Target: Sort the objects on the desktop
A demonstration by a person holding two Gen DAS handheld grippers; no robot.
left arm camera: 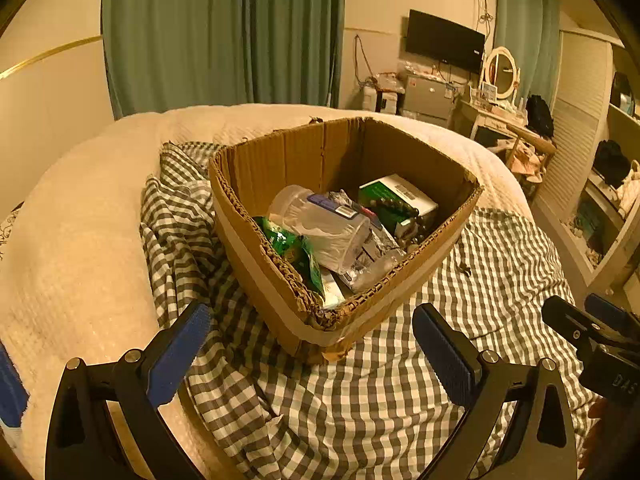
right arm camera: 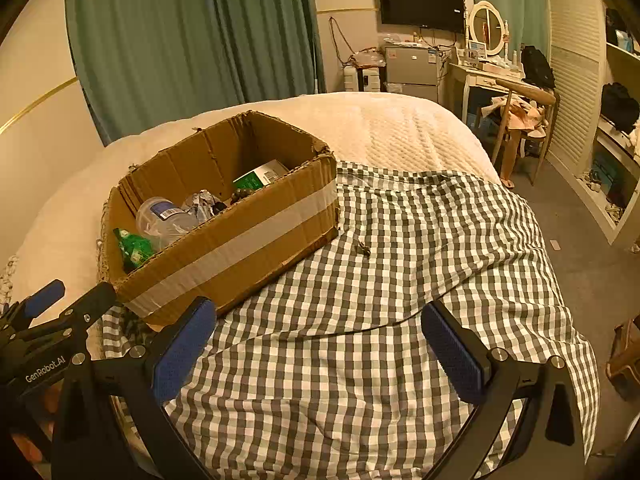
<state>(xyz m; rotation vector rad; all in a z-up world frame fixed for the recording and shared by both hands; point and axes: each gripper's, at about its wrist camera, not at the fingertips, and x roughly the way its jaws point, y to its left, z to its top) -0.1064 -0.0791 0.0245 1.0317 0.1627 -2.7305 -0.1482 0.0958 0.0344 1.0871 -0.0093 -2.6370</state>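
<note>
Both jaws stand spread and hold nothing: your left gripper (left arm camera: 311, 354) faces the cardboard box (left arm camera: 256, 240) just ahead, your right gripper (right arm camera: 320, 350) has it ahead-left. Open checked cloth (right arm camera: 400, 280) lies before the right jaws, where a small dark object (right arm camera: 363, 249) rests.

Open brown cardboard box w/ tape band (left arm camera: 280, 184) (right arm camera: 224, 248) sat on checked cloth; inside lay clear plastic jar (left arm camera: 320, 224) (right arm camera: 164, 216), green packet (left arm camera: 292, 248) (right arm camera: 134, 248), green-white carton (left arm camera: 396, 196) (right arm camera: 260, 174).

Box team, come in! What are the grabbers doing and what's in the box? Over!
Left gripper and right gripper open, empty. Cardboard box holds clear jar, green packet, green-white carton. Small dark item on checked cloth.
</note>
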